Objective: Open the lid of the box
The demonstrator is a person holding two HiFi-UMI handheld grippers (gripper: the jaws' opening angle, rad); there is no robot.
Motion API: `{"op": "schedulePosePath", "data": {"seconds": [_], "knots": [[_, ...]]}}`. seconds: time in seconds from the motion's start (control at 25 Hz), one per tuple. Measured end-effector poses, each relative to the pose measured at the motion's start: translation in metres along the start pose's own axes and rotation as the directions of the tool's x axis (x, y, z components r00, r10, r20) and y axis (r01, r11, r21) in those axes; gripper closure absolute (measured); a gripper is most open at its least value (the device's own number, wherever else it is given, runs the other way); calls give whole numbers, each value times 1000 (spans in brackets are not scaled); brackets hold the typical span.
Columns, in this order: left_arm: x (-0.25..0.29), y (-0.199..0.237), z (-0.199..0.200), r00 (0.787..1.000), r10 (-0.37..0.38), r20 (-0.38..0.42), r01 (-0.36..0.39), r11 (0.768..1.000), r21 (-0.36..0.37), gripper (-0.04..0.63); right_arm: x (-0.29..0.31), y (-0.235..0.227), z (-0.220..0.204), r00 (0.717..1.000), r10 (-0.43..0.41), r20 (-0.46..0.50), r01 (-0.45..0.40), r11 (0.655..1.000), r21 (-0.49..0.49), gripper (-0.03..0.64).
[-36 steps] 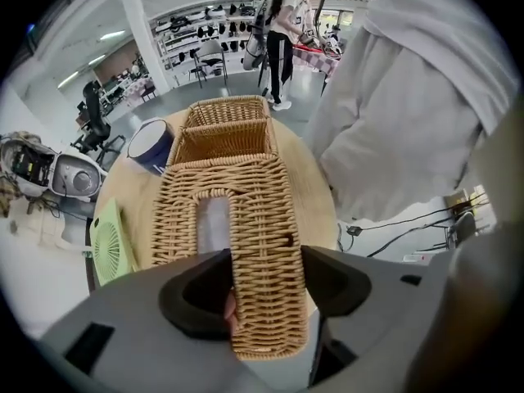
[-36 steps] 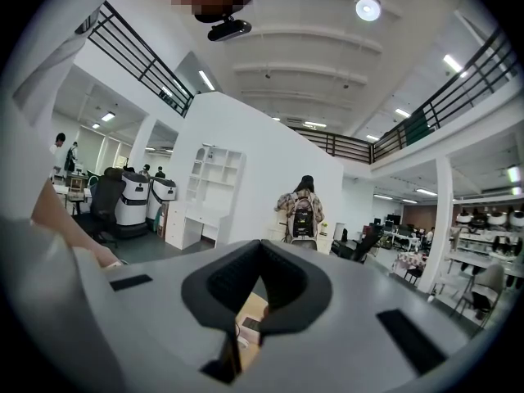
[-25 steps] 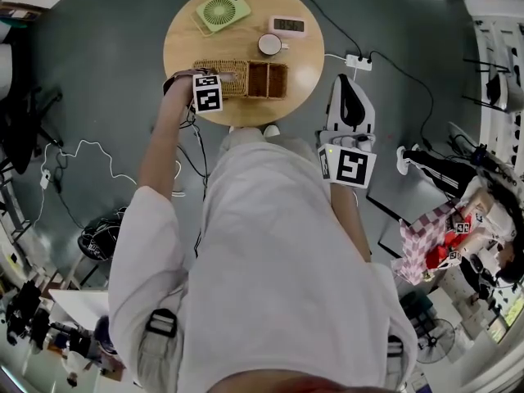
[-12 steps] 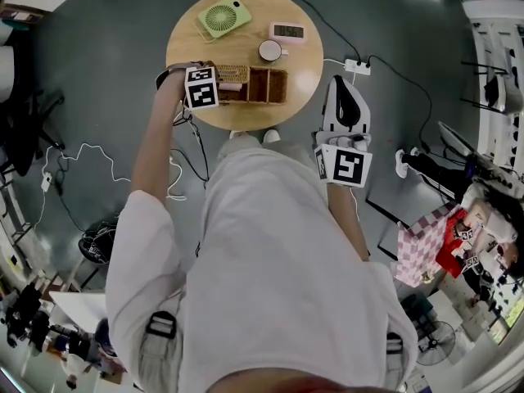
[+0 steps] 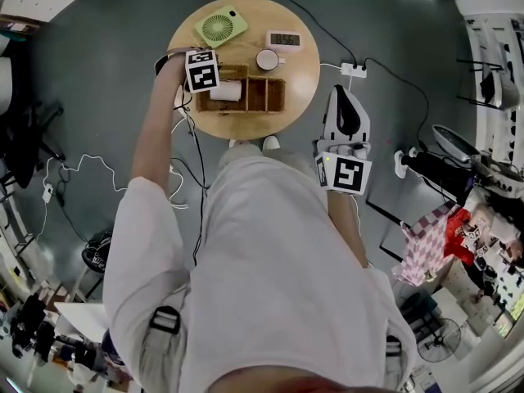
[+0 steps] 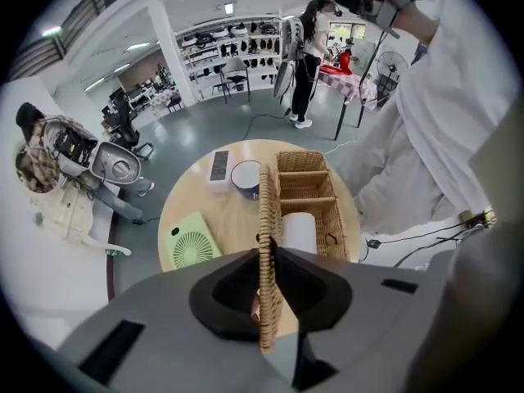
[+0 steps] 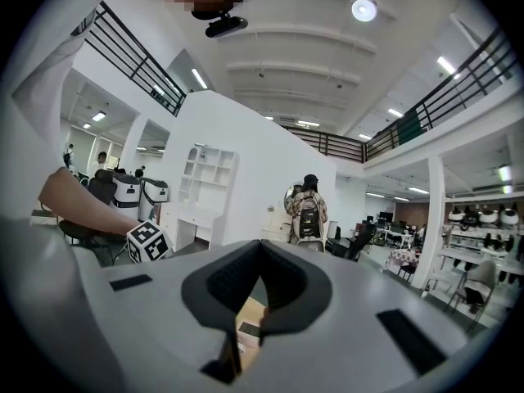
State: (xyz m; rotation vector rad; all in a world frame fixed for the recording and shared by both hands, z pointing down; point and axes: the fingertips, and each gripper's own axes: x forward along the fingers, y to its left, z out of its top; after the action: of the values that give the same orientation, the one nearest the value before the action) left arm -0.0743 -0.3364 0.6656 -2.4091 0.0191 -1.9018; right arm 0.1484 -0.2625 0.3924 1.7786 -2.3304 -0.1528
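The left tongs have just been closing and pinch the wicker lid, which stands on edge along the left side of the box in the left gripper view. The box sits on the round wooden surface at the upper middle of the head view, its compartments uncovered, a white roll in one of them. The right tongs are together with nothing between them, at centre right of the head view, off the surface's edge
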Motion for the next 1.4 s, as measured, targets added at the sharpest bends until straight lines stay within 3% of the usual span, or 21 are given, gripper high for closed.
{"op": "schedulePosePath", "data": {"seconds": [0.24, 0.56, 0.68, 1.0, 1.4], "knots": [[8, 22, -1, 999, -39, -4, 39, 999, 1, 523, -2, -4, -2, 999, -36, -28, 36, 999, -6, 618], [-17, 35, 0, 1000, -9, -10, 9, 1000, 25, 556, -6, -2, -8, 998, -52, -41, 52, 999, 0, 619], [-29, 39, 3, 1000, 22, -7, -22, 999, 34, 600, -7, 3, -8, 998, -43, -38, 43, 999, -2, 619], [-60, 23, 14, 997, 71, 1, -71, 997, 29, 597, -23, 4, 0, 999, -34, -10, 34, 999, 11, 619], [-82, 6, 29, 969, 241, 44, -237, 967, -89, 597, -47, 17, 3, 1000, -6, 6, 5, 1000, 21, 619]]}}
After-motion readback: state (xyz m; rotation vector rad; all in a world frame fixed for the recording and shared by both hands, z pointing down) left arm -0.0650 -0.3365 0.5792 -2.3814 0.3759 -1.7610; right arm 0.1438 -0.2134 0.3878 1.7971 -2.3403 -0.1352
